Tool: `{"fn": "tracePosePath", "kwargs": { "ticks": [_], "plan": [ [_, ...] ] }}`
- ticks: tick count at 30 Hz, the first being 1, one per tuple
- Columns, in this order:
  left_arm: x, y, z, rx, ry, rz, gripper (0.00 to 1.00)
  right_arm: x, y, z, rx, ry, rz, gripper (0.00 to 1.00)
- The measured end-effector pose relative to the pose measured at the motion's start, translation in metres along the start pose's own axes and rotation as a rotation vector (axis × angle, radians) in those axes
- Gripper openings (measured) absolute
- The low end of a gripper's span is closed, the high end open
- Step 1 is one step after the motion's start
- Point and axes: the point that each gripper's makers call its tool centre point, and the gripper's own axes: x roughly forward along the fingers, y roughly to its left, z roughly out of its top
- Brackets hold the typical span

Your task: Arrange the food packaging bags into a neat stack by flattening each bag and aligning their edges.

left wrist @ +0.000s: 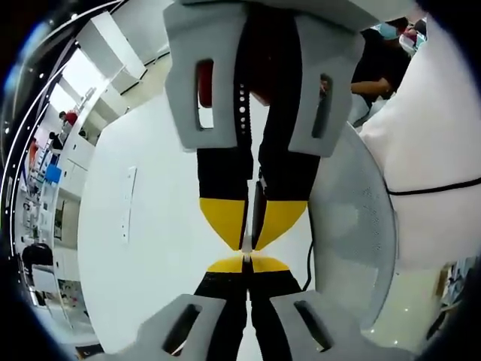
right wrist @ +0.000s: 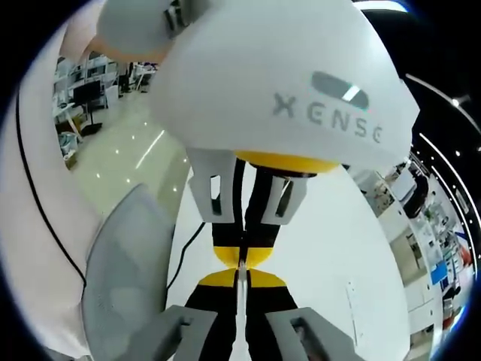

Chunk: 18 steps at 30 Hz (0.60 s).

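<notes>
In the left gripper view my left gripper rises from the bottom with its yellow-tipped jaws shut and nothing between them. My right gripper comes down from the top, its yellow tips pressed together, and meets the left one tip to tip. The right gripper view has the same meeting mirrored: my right gripper is below, shut. The left gripper hangs above under its white housing. Both hover over a white round table.
A grey mesh chair stands at the table's edge, with a black cable running past it. A person in white clothing is close by. Desks and shelves line the room beyond the table.
</notes>
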Motion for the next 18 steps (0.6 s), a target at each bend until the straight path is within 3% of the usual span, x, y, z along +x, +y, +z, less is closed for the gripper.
{"fn": "tracePosePath", "kwargs": {
  "ticks": [18],
  "plan": [
    [0.0008, -0.0013, -0.0063, 0.009, 0.017, 0.0, 0.0, -0.0016, 0.0013, -0.0089, 0.004, 0.029, -0.003, 0.0]
  ]
}}
